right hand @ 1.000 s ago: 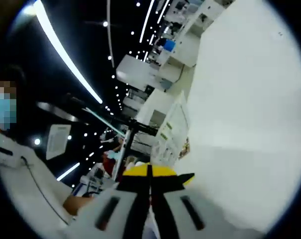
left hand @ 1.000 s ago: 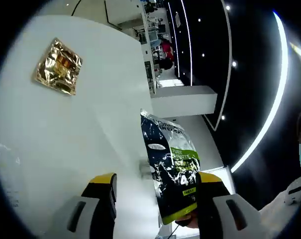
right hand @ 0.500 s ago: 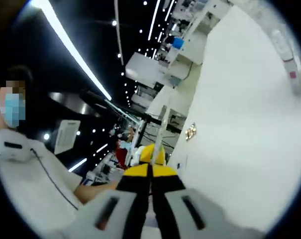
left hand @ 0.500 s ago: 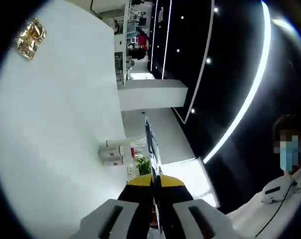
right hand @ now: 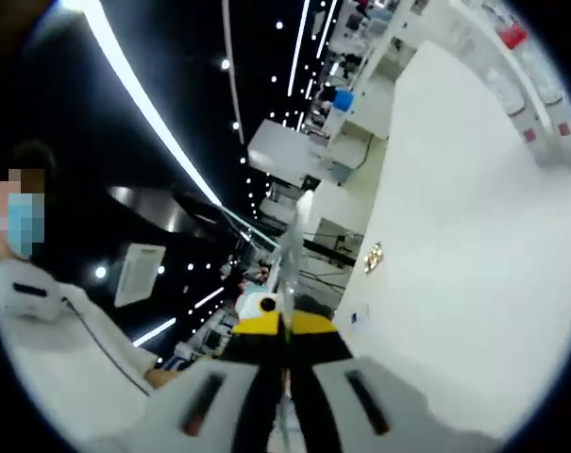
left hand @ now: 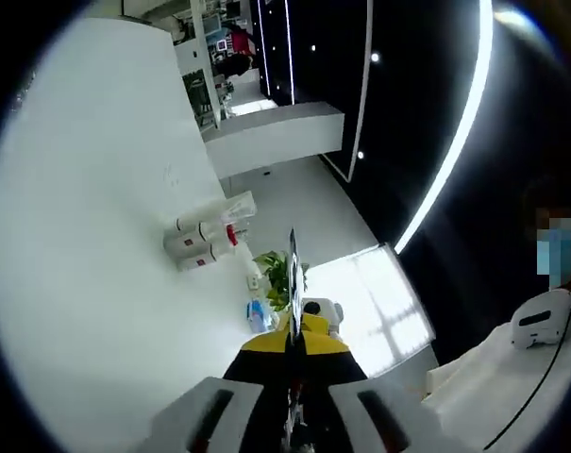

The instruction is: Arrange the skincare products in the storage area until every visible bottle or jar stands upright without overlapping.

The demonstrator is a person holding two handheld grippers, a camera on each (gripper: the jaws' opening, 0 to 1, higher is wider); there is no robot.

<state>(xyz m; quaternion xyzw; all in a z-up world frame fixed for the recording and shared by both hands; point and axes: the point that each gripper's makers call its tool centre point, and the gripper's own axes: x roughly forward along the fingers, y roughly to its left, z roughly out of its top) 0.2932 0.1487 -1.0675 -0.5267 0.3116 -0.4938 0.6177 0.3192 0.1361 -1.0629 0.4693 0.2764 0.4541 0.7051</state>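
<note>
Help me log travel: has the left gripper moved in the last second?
Yes. Against the white table, the left gripper has swung away from the gold sachet toward the white bottles, jaws shut on the dark sachet.

- It was a large open hall, lab or showroom.
- Long ceiling light strips point(left hand: 445, 160) ran overhead.
- White tables point(left hand: 87, 217) and distant workstations point(right hand: 346, 90) stood around.

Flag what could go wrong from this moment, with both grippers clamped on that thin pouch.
1. The pouch is seen edge-on between the left gripper and right gripper; pulling apart could tear it or slip it loose.
2. The white bottles stand close together on the table; a swing could topple them.
</note>
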